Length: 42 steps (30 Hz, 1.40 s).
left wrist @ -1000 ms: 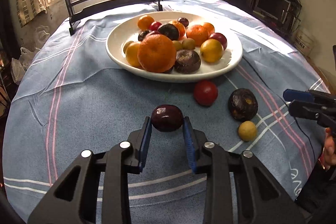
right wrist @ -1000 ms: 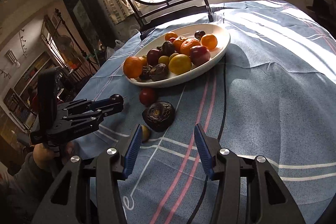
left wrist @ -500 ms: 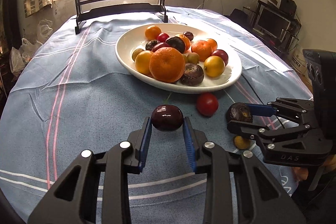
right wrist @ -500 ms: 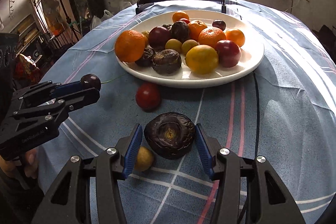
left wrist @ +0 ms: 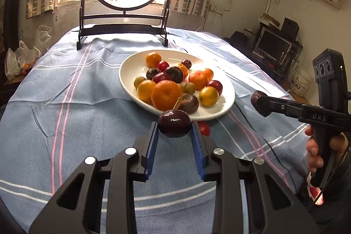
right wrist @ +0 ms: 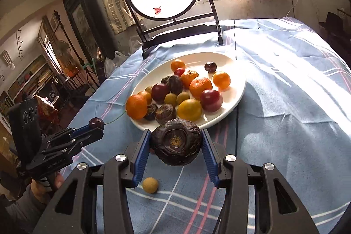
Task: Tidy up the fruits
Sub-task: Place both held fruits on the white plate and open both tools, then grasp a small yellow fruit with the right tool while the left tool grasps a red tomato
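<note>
Fruit riding in both grippers, clear of the bench. Left gripper is clamping a dark plum; right gripper is pinching a wrinkled passion fruit, both hanging just short of the white plate. Plate is carrying a crowded pile. Risk: dropping either onto the heap may be sending round fruit rolling off the rim. Red tomato and small yellow fruit are lying on the cloth.
</note>
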{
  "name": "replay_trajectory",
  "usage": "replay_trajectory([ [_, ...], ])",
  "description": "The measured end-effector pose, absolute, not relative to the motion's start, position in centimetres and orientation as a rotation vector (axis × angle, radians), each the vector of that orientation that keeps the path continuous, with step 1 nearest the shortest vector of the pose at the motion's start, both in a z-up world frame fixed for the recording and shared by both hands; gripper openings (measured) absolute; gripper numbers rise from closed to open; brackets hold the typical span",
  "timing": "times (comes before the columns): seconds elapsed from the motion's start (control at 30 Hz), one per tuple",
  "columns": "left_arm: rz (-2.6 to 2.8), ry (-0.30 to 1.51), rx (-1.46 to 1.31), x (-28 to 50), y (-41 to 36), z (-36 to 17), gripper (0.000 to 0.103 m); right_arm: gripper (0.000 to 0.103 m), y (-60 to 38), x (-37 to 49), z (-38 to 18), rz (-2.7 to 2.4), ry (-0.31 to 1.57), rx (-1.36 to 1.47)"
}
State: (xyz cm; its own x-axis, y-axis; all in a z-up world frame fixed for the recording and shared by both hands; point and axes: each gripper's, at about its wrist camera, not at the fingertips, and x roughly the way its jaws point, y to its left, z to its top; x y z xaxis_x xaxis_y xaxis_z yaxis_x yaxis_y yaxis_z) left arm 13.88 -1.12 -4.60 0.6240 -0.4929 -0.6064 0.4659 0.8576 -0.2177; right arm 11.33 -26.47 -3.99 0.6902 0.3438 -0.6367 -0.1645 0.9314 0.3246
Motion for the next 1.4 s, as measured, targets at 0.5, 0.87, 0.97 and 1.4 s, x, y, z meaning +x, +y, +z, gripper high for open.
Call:
replay_trajectory([
  [0.5, -0.455, 0.839, -0.116, 26.3, -3.9, -2.7, 0.063, 0.051, -25.4, 21.3, -2.2, 0.247, 0.734, 0.293],
  [0.87, -0.47, 0.829, 0.014, 15.3, -1.7, -4.5, 0.069, 0.062, -22.1, 9.4, -5.9, 0.378, 0.832, 0.061],
  [0.97, -0.475, 0.886, 0.014, 13.4, -1.5, -6.5, 0.069, 0.062, -20.4, 7.9, -7.4, 0.374, 0.838, -0.04],
  [1.4, -0.456, 0.948, 0.07, 11.8, -3.3, -8.9, 0.069, 0.023, -20.6, 8.8, -9.1, 0.425, 0.878, 0.025],
])
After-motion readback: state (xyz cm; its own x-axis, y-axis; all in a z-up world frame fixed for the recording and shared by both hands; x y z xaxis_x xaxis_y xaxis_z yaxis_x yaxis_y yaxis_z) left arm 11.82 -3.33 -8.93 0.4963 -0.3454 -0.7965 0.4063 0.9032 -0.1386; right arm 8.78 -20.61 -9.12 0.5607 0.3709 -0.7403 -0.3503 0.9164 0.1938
